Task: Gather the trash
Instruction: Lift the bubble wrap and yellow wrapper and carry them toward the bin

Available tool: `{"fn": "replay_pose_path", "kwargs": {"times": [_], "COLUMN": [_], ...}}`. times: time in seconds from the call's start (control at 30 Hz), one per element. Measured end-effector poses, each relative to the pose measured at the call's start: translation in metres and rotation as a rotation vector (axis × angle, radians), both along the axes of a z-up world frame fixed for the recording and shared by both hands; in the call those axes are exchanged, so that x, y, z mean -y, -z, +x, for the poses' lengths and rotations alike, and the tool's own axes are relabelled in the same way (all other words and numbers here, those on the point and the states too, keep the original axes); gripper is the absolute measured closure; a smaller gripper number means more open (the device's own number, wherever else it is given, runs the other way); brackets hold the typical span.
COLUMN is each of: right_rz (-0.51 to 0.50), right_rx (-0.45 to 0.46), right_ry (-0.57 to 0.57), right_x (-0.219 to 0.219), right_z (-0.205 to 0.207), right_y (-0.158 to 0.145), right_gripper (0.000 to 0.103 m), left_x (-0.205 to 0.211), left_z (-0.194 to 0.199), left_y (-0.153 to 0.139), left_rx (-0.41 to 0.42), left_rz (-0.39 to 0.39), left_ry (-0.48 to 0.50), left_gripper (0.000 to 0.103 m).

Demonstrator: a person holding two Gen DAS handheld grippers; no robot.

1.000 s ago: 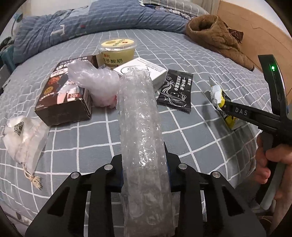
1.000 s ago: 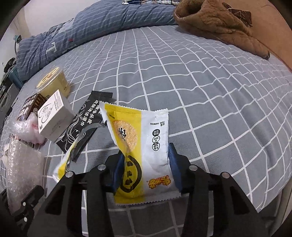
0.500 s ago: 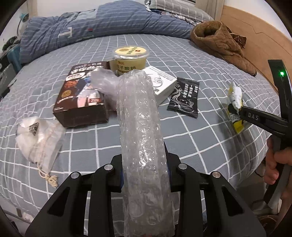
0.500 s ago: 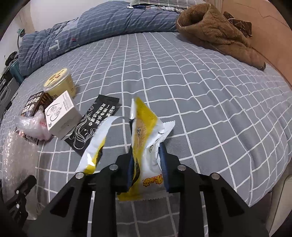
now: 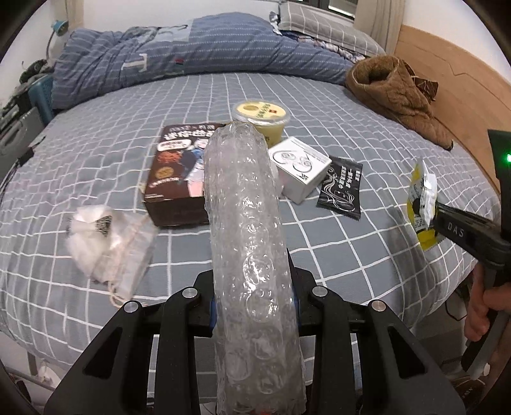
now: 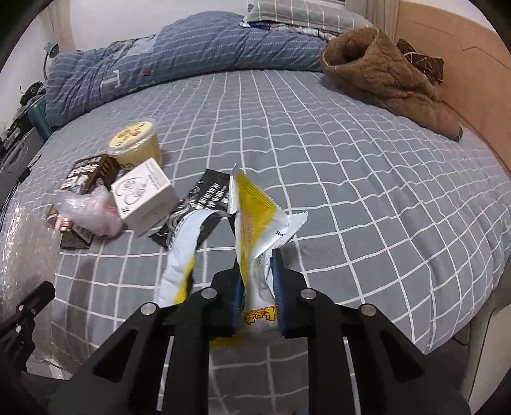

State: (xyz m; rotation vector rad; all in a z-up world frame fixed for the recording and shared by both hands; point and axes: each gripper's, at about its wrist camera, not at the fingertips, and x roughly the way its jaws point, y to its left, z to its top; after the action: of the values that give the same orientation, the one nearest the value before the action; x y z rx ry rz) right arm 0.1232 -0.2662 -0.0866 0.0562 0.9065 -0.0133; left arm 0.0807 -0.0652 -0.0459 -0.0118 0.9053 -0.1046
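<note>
Left wrist view: the left gripper (image 5: 254, 287) clamps a bubble-wrap roll (image 5: 249, 242) that juts forward past its fingers. Right gripper (image 6: 257, 281) pinches a yellow-and-white snack wrapper (image 6: 255, 223), held upright above the checked bedsheet (image 6: 351, 178).

A bed (image 5: 319, 105) in grey checked sheet fills the room; a blue striped duvet (image 5: 191, 54) bunches at 12 o'clock, a wooden headboard (image 5: 447, 83) at 2, white wall (image 6: 127, 19) behind.
</note>
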Motion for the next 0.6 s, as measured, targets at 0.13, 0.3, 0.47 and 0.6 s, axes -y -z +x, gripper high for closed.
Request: {"fn": "replay_pose_path", "kwargs": {"times": [0.13,0.3,0.47,0.6], "right_rz": [0.007,0.012,0.001,-0.009], "right_rx": [0.011,0.027,0.047,0.068], "right_ry": [-0.005,-0.021,-0.041,-0.059], "right_x": [-0.006,-0.015,-0.024,-0.032], "right_z": [-0.010,-0.027,-0.044,-0.056], "right_y": [-0.005,-0.012,-0.019,-0.026], "right_gripper": [0.088,0.088,0.089,0.089], "left_x": [-0.005,-0.009,-0.012,-0.013], "left_z": [-0.011,-0.024,-0.036,-0.045], "left_y": [-0.007,-0.014,-0.015,-0.017], "left_rx": [0.012,0.027,0.031,0.035], "left_rz": [-0.007,-0.012,-0.013,-0.026], "left_ry": [-0.003,0.004,0.004,0.004], "left_gripper": [0.073,0.073,0.073,0.073]}}
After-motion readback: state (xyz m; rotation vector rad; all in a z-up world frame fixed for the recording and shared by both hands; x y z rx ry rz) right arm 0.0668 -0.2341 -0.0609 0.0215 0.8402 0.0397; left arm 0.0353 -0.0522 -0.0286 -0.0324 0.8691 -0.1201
